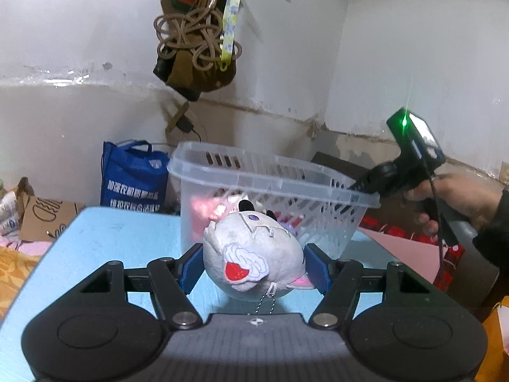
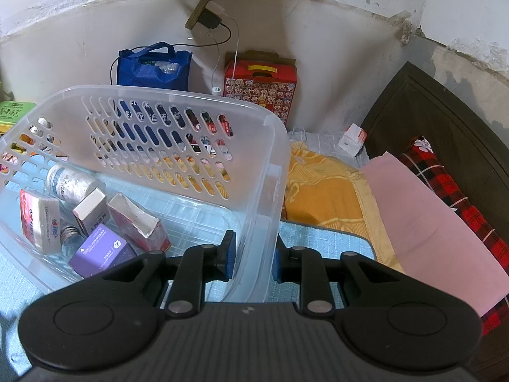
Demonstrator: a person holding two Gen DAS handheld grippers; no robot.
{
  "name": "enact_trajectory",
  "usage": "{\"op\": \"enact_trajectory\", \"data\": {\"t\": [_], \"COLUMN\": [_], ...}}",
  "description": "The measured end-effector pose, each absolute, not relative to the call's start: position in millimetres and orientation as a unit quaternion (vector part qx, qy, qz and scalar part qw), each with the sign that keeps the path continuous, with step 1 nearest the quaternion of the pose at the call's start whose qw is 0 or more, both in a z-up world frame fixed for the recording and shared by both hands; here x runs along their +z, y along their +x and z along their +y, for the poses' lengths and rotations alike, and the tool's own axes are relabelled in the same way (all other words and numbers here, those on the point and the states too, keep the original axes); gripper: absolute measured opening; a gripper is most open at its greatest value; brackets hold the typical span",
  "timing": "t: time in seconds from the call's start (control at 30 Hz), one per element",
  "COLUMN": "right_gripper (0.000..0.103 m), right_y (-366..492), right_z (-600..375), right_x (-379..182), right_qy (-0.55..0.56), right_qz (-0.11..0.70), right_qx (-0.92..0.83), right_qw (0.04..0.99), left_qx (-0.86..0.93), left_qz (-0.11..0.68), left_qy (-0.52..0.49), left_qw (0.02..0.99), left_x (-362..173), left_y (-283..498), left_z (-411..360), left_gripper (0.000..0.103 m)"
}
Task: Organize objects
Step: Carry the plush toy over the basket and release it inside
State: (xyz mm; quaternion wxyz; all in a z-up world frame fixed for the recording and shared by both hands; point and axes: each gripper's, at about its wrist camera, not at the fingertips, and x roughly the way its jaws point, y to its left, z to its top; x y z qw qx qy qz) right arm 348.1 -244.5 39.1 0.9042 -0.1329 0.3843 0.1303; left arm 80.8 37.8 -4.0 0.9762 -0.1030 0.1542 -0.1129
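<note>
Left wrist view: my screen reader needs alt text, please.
The left tongs grip a grey plush toy above a blue table, facing a clear slotted basket. A hand holds the right tongs at the basket's rim.

Left gripper (image 1: 254, 262) has its jaws clamped on both sides of a plush toy (image 1: 253, 251), pointing roughly level. Right gripper (image 2: 253, 261) angles down, jaws pinching the basket (image 2: 270, 172) wall. Right hand (image 1: 458, 200) wraps its handle.
</note>
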Motion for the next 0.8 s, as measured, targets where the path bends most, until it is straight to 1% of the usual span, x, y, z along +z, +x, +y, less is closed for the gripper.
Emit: {"op": "enact_trajectory", "data": {"t": [0.27,0.5,0.6,0.67,0.8], "right_gripper": [0.025,0.025,0.025,0.025,0.025], "right_y": [349,349,350,350,350], "right_z": [-243,-240,-239,-239,-239], "right_x": [39,40,40,39,40], "right_qy": [-0.134,-0.134,-0.135,-0.135,-0.135], "right_qz": [0.386,0.389,0.39,0.391,0.393], "right_qx": [0.129,0.126,0.127,0.128,0.129], "right_qw": [0.904,0.903,0.902,0.901,0.9], "left_qx": [-0.115,-0.122,-0.126,-0.123,-0.102], "left_qz": [0.115,0.069,0.074,0.091,0.142], "left_qy": [-0.107,-0.09,-0.081,-0.077,-0.052], "left_qw": [0.981,0.986,0.986,0.985,0.983], "left_x": [34,101,129,142,139], "left_y": [81,106,139,167,218], "left_z": [49,50,45,39,16], "left_gripper": [0.071,0.071,0.071,0.071,0.071]}}
